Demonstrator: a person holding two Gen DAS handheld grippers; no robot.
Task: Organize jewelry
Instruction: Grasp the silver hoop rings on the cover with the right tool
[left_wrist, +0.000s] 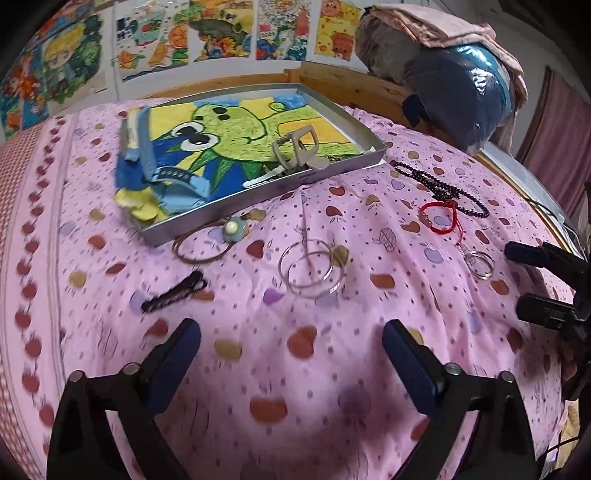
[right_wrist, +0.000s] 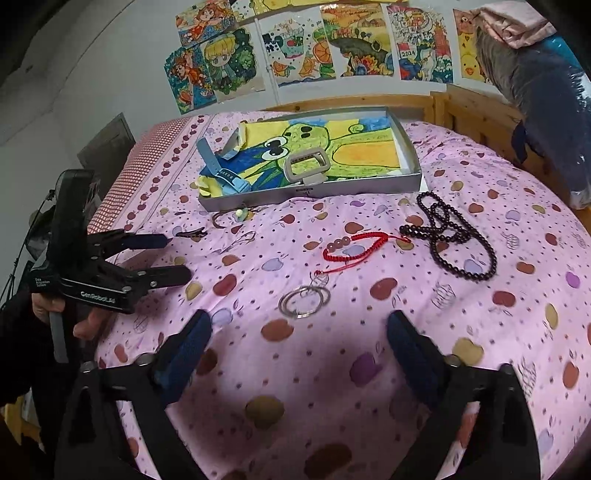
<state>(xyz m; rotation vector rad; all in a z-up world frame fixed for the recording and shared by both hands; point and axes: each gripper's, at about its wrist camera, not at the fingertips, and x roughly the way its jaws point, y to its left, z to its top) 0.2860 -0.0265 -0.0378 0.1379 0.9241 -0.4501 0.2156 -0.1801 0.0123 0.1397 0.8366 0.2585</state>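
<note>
Black left gripper (left_wrist: 291, 334) and right gripper (right_wrist: 299, 325), both spread wide, empty, above pink bedspread (right_wrist: 332, 387).

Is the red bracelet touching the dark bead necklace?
Touching. In the right wrist view the red bracelet meets the bead necklace at its cord end, no gap visible.

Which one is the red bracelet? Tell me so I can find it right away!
Find the metal tray with the green cartoon drawing on the pink bedspread. In front of its right end lies a long string of dark beads, and the red bracelet touches that string's left side. It is the only red cord, with three pale pink beads.
</note>
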